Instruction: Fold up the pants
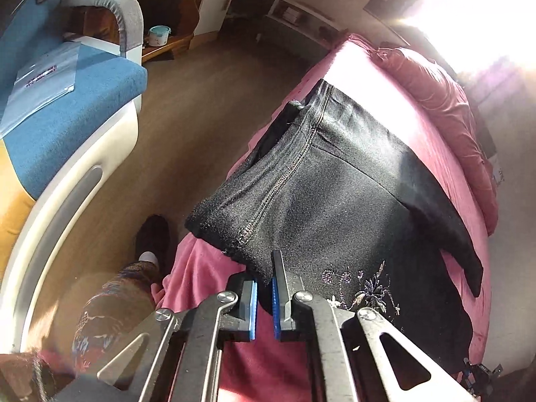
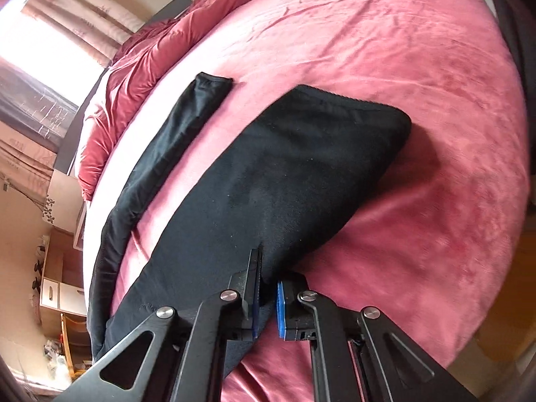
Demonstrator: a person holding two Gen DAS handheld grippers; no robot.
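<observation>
Black pants (image 1: 338,181) lie on a pink bed (image 1: 355,67). In the left wrist view their waistband end with a stitched seam hangs over the bed's edge, and embroidered flowers (image 1: 361,288) show near my fingers. My left gripper (image 1: 264,288) is shut on the pants' edge, with black cloth between the blue pads. In the right wrist view the pants (image 2: 268,181) spread over the bed (image 2: 418,83), one leg (image 2: 174,134) lying apart to the left. My right gripper (image 2: 268,288) is shut on the near edge of the wide part.
A rumpled red duvet (image 2: 134,77) lies along the far side of the bed by a bright window. Left of the bed are wooden floor (image 1: 187,100), a blue and white sofa (image 1: 67,127), and the person's leg and foot (image 1: 134,268).
</observation>
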